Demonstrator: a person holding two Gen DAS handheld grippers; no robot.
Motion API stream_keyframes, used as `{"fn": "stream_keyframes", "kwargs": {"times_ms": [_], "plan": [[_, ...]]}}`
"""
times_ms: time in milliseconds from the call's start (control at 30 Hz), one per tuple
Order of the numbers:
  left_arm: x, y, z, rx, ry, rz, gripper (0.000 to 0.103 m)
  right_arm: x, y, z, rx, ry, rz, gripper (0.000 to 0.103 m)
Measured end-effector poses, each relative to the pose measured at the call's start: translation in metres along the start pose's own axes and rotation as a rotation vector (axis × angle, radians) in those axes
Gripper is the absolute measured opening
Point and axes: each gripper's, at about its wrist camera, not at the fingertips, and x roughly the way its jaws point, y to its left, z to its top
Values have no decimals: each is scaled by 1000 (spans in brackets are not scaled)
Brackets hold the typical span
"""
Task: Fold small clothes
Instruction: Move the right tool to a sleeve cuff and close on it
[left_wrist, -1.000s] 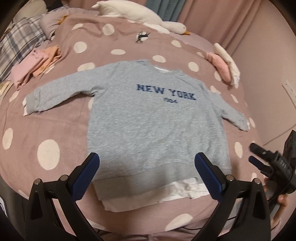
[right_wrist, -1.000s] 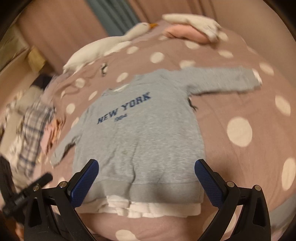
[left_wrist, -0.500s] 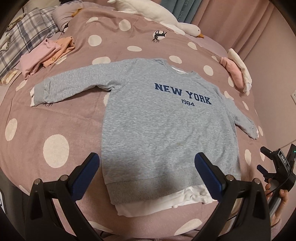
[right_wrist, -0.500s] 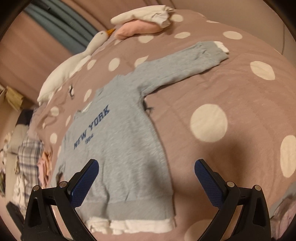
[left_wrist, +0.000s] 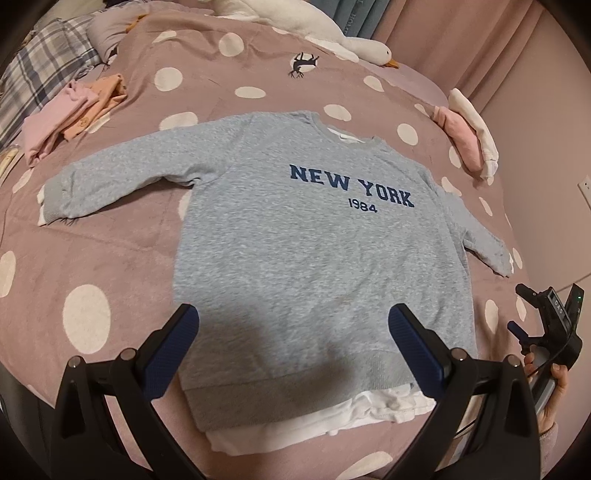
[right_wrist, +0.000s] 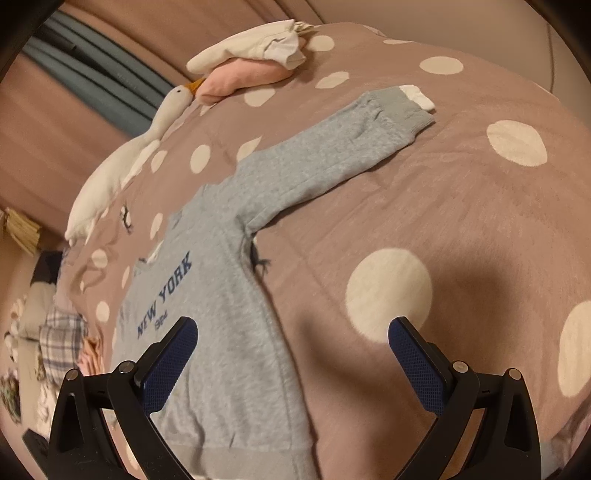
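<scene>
You are in a home bedroom. A bed is covered by a mauve polka-dot duvet (left_wrist: 122, 254), a white goose plush toy (left_wrist: 317, 26) lies near pink curtains (left_wrist: 461, 44), and folded clothes (left_wrist: 70, 114) and a plaid blanket (left_wrist: 40, 66) sit at the bedside.

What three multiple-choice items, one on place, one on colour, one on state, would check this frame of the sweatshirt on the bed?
1. Where does the plush goose lie?
A. on the sweatshirt's hem
B. at the far edge of the bed, beyond the collar
C. under a sleeve

2. What colour is the NEW YORK lettering?
A. red
B. white
C. dark blue

3. How does the grey sweatshirt lie?
A. spread flat, both sleeves out
B. folded in half
C. rolled up

Key: 1 B, the goose lies past the neckline. 2 C, the print is navy on grey. 3 A, both sleeves stretch sideways; left gripper and right gripper are open, holding nothing.
</scene>
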Motion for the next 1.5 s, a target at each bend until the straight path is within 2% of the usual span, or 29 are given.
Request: {"fn": "stream_keyframes", "kwargs": {"times_ms": [333,633,700,833,1200,1300,1367,1400,1467,1500], "plan": [[23,-31,18,59,20,-65,103,10,-21,34,28,-44,-39,102],[43,-43,23,76,64,-42,103,30,-46,66,81,-68,-45,102],[46,-42,24,73,72,-32,103,38,-54,74,119,-72,-24,102],[51,-39,27,67,82,-10,103,50,-72,87,248,-91,75,102],[57,-26,26,38,110,31,103,61,-95,126,421,-199,166,102],[56,-23,26,34,111,34,103,65,-97,132,427,-202,144,81],[54,-20,26,29,106,35,103,70,-99,137,433,-184,117,61],[52,-19,26,25,101,33,103,71,-99,138,435,-180,111,57],[50,-15,26,19,94,32,103,68,-97,141,432,-186,103,33],[49,-13,26,15,92,31,103,66,-93,143,424,-192,99,25]]}}
